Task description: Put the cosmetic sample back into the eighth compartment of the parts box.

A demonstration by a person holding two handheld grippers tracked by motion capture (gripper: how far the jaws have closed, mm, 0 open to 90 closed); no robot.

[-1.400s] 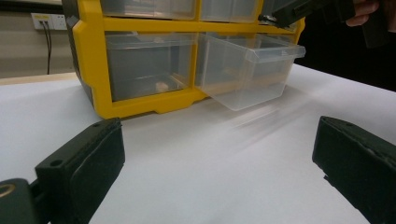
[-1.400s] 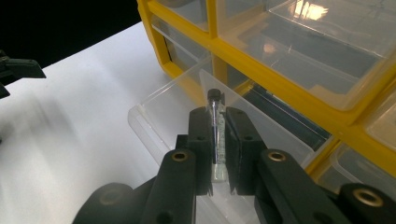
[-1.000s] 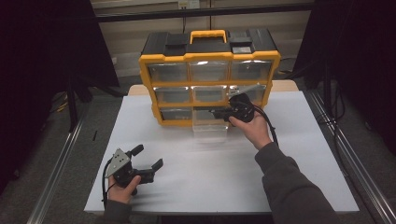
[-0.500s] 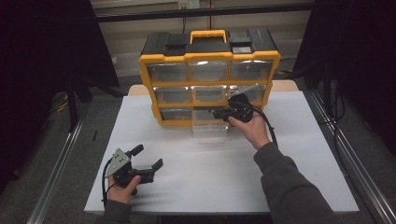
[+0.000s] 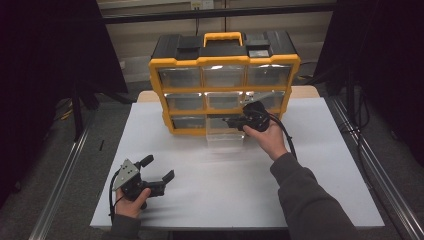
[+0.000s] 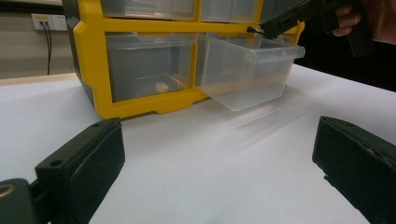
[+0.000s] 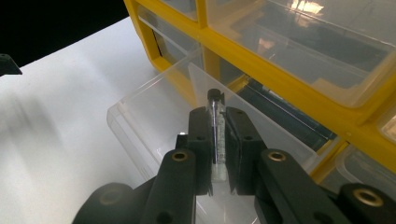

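A yellow and black organizer (image 5: 225, 65) with clear drawers stands at the back of the white table (image 5: 225, 195). Its bottom middle drawer (image 5: 225, 136) is pulled out, clear and seemingly empty (image 7: 149, 107). My right gripper (image 7: 216, 116) hovers over that drawer's open top, shut on a thin clear vial (image 7: 215, 140) with a black cap, held upright between the pads. In the high view it is at the drawer's right rear (image 5: 236, 121). My left gripper (image 5: 159, 168) rests near the table's front left, jaws wide open with nothing between them (image 6: 219, 151), and it faces the organizer (image 6: 93, 70).
A small pale item (image 6: 162, 86) lies in the closed bottom left drawer. Metal rails (image 5: 65, 175) run along both sides of the table, with dark curtains beyond. White table surface lies between the left gripper and the drawer (image 6: 247, 70).
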